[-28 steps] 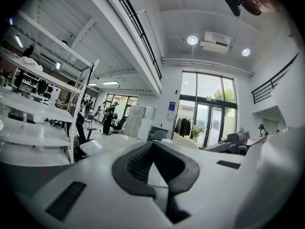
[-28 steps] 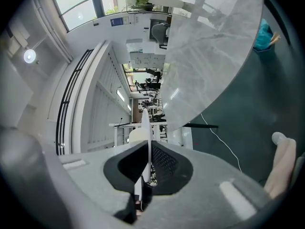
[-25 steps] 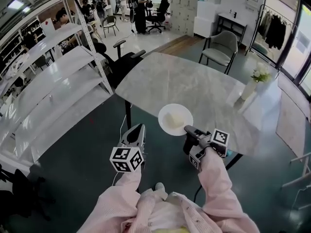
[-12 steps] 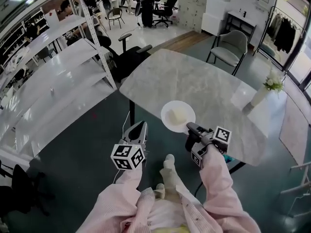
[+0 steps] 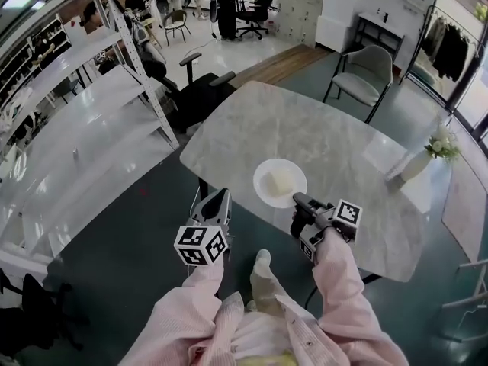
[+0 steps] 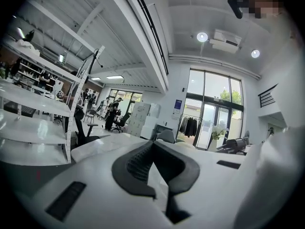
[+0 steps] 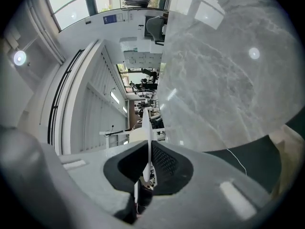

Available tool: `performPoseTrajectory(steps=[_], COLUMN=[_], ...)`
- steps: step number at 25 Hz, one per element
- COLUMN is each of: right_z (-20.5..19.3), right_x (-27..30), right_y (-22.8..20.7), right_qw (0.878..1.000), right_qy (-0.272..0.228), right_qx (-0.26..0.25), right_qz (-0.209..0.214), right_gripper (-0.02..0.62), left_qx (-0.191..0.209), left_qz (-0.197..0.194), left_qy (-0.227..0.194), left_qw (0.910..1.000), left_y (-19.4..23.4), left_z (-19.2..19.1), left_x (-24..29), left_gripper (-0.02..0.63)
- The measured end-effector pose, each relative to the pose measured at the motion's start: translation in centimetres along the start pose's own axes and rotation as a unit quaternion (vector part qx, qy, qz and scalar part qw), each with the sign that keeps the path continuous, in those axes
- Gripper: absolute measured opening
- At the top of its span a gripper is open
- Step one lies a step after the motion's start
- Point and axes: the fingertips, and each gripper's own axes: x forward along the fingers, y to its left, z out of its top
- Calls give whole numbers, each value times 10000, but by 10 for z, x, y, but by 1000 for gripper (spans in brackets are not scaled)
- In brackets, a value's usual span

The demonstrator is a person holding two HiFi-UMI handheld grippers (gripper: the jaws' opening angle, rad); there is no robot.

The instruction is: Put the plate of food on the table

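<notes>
The plate (image 5: 268, 193) is pinched by its rim in the right gripper (image 5: 298, 202), over the table (image 5: 335, 132) near its edge. The left gripper (image 5: 217, 199) is closed, empty. The plate should be held level and lowered gently.

Rounded grey table top (image 5: 328, 132): marble-look stone, smooth, polished, catching reflections.
Round white plate (image 5: 261, 189): glossy, ceramic-looking.
Pale yellow food block (image 5: 280, 180): matt.
White shelving rack (image 5: 99, 120): painted metal, semi-gloss.
Teal floor (image 5: 130, 258): smooth, sheeny.
Pink sleeves (image 5: 347, 296): soft cloth, matt.
</notes>
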Motion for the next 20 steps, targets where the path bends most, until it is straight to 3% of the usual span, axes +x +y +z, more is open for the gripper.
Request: performPoseTrajectory(steps=[15,20], right_z=[112,147], right_x=[73,97], right_y=[-20,-29], right_qw=[9985,9981], right_qy=[-217,-272], right_qx=[-441,-554], right_qz=[-248,1], right_gripper=[17,17], left_qx=[-215,-354], left_qz=[-369,-490], left_qy=[630,887], left_qw=[9971,9942], left_y=[20,24], left_z=[-11,-31], left_x=[154,193], left_gripper=[-8,-9])
